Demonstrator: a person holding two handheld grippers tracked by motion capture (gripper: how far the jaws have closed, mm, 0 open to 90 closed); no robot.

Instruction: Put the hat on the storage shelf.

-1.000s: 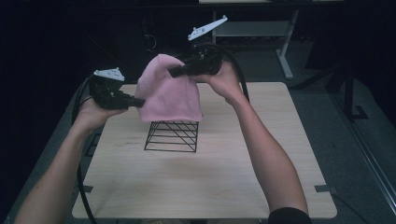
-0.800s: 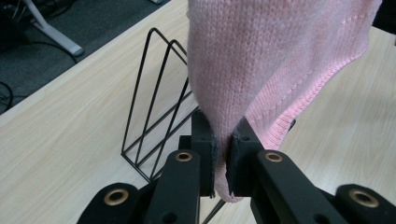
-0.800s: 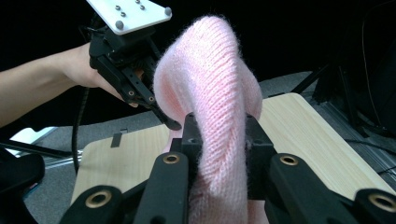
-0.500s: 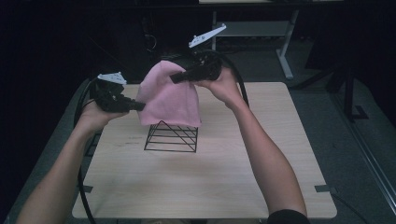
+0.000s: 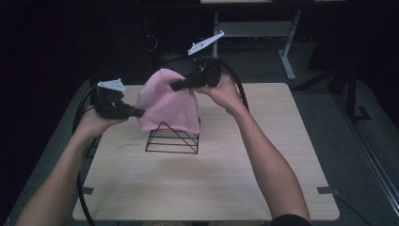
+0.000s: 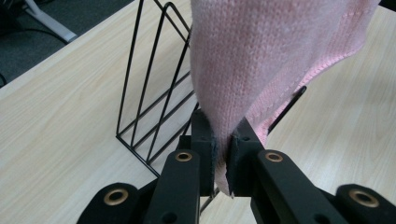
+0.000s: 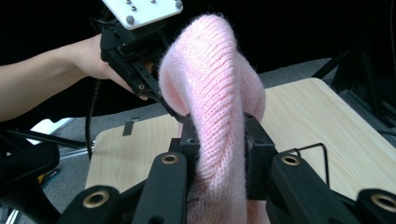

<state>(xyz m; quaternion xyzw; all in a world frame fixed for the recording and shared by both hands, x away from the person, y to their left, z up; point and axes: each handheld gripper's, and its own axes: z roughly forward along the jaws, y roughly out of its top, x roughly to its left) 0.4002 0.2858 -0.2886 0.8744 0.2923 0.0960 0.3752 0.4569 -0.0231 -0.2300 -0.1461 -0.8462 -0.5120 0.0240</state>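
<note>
1. Item: pink knit beanie [image 5: 167, 104]. It hangs above the black wire rack [image 5: 172, 138], held between both tools; its lower hem drapes over the rack's peak at the far side, though I cannot tell whether the knit rests on the wire or only hangs in front of it.

2. Left tool [image 5: 136, 113]: jaws nearly together, pinching the beanie's edge, as the left gripper view shows [image 6: 220, 154]. It sits low, at the left side of the hat.

3. Right tool [image 5: 175, 86]: jaws narrowed on a thick bunched fold of the knit, seen plainly in the right gripper view [image 7: 219, 154]. It holds the crown high, above and slightly behind the rack.

4. Support: the rack stands upright near the middle of the wooden desk [image 5: 263, 188], its triangular frames pointing up.

5. Done, by my reading: the beanie is lifted, spread between two grips and brought over the rack.

6. Left, by my reading: lower the hat so it settles over the rack's ridge, even out the drape, then open both tools and draw them clear. Neither grip is released yet, so the work looks roughly midway.
</note>
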